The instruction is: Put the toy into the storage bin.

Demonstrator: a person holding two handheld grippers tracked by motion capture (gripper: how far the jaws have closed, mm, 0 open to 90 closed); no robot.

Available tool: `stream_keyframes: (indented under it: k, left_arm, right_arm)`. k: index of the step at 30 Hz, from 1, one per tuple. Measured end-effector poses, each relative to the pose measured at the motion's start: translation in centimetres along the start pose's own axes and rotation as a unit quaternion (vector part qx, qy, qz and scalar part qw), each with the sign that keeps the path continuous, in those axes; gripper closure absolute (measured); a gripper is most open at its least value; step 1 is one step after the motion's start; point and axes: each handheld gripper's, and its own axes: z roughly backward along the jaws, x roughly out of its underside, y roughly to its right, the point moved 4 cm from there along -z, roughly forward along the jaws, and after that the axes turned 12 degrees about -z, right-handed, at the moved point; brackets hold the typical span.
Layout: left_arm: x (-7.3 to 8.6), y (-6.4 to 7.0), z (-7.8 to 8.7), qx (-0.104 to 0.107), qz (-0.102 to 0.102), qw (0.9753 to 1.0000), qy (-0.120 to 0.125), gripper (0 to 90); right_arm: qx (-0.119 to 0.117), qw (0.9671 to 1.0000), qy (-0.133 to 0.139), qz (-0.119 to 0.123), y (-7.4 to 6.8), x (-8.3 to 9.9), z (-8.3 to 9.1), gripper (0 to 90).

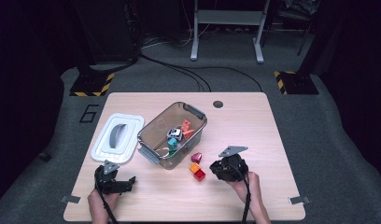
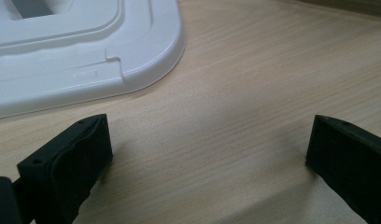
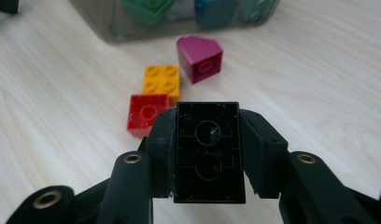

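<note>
Up close, right gripper (image 3: 207, 154) jaws clamp a black brick (image 3: 208, 151).

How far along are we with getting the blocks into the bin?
Done: the lid is off and several blocks lie in the bin. In hand: the right gripper is shut on a black block. Left: the purple block, orange block and red block on the table. The left gripper is open.

Green brick (image 3: 149, 9) cut off above.
</note>
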Motion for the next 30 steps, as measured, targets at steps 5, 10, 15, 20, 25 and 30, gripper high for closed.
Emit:
stream_keyframes:
  k: [5,10,15,20,25,30]
  left_arm:
    - [0.0,0.0,0.0,-0.001,0.0,1.0,0.002,0.1]
    - [0.0,0.0,-0.1,-0.001,0.001,1.0,0.004,0.1]
    - [0.0,0.0,0.0,0.0,0.0,1.0,0.0,0.1]
    - [0.0,0.0,0.0,-0.001,0.0,1.0,0.002,0.1]
    - [0.0,0.0,0.0,-0.001,-0.001,1.0,0.001,0.1]
    - [0.0,0.0,0.0,-0.001,0.0,1.0,0.003,0.1]
  right_arm:
    - [0.006,0.9998,0.013,-0.011,1.0,-1.6,0.0,58.8]
    - [0.006,0.9998,0.018,-0.011,1.9,-2.9,-0.4,58.8]
    - [0.008,0.9997,0.016,-0.019,2.4,-3.8,-1.0,58.9]
    - [0.01,0.9996,0.016,-0.023,3.1,-4.8,-1.4,58.8]
    - [0.014,0.9994,0.021,-0.025,3.7,-6.3,-1.4,58.9]
    - [0.017,0.9992,0.023,-0.027,4.3,-7.5,-1.5,58.9]
